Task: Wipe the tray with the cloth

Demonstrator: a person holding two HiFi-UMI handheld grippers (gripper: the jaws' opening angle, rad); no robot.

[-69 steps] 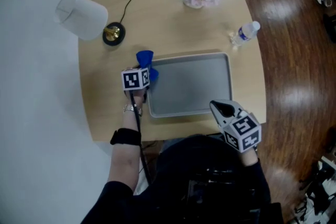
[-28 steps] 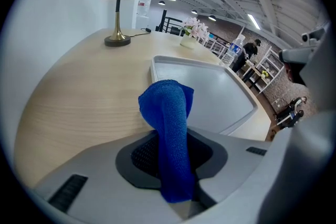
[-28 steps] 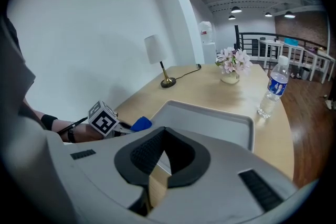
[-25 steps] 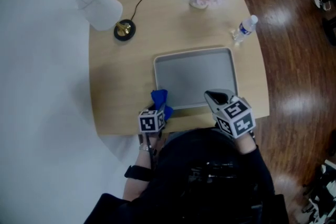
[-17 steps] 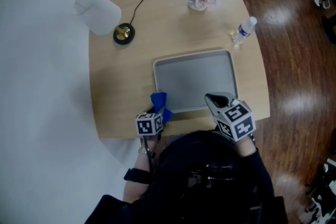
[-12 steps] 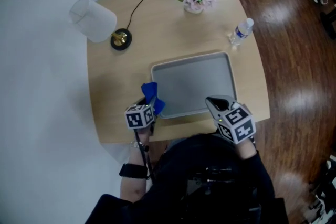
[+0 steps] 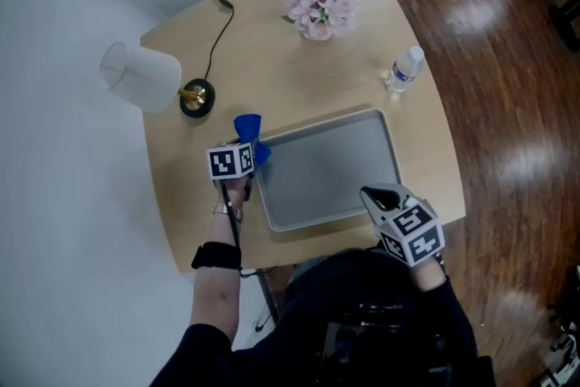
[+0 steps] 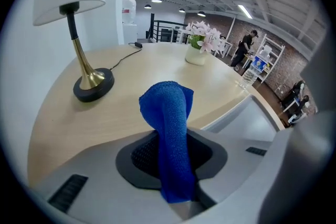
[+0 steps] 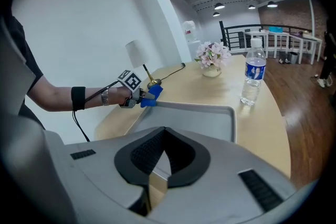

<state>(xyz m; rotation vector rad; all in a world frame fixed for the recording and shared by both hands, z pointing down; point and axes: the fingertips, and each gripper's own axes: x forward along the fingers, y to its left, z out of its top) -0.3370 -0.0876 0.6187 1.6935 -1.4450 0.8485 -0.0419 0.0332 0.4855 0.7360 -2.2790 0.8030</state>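
1. The left gripper (image 8: 173, 165) is clamping the blue cloth (image 8: 169, 123) between its jaws, and the cloth's free fold is sticking out past the tips.
2. Just right of those tips the grey tray (image 8: 260, 128) is lying flat on the table (image 8: 94, 118). The cloth is hanging at its far left corner, by the rim rather than over the floor.
3. Ahead and left, the lamp (image 8: 79, 52) is standing near, with its cord (image 8: 123, 57) trailing away.
4. Farther ahead, flowers (image 8: 202, 39) and a water bottle (image 8: 251, 72) are standing upright.
5. Across the tray, the right gripper (image 9: 160, 157) is keeping its jaws drawn together on nothing, tips at the near rim.
6. Likely risks: the narrow pinch is leaving the fold loose, so dragging could pull the cloth free. A stroke starting off the rim could snag there and shove the tray. A wide sweep could clip the lamp.
7. The bottle's blue label is showing print too small to read. The marker cubes (image 7: 232, 162) are showing patterns only.
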